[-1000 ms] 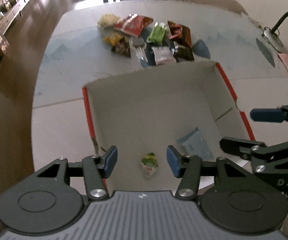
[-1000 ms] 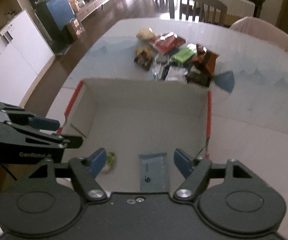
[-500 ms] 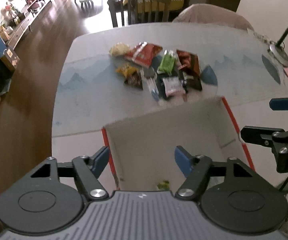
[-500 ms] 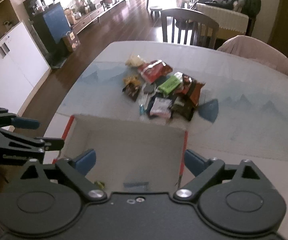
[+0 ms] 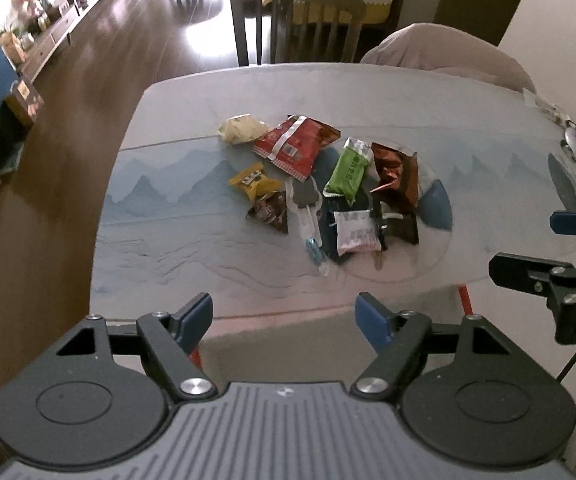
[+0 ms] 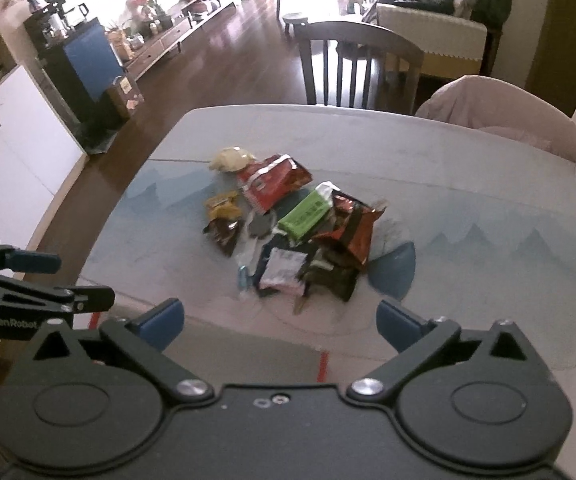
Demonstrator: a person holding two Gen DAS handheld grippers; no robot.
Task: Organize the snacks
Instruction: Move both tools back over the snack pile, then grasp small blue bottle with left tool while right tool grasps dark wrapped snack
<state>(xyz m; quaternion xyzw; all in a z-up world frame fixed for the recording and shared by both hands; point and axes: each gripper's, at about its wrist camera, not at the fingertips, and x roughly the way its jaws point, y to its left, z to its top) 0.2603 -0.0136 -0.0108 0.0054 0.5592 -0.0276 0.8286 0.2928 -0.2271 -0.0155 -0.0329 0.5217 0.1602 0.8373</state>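
Snack pile (image 5: 320, 184) mid-table (image 5: 167, 240); chair (image 5: 296, 20) behind; box (image 5: 288, 352) nearest.

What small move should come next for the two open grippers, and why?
Probably carry the left gripper forward and down over the yellow packet on the near left of the snack pile. Both it and the right gripper have nothing between their fingers, their jaws are opening, and the pile lies just past the box.
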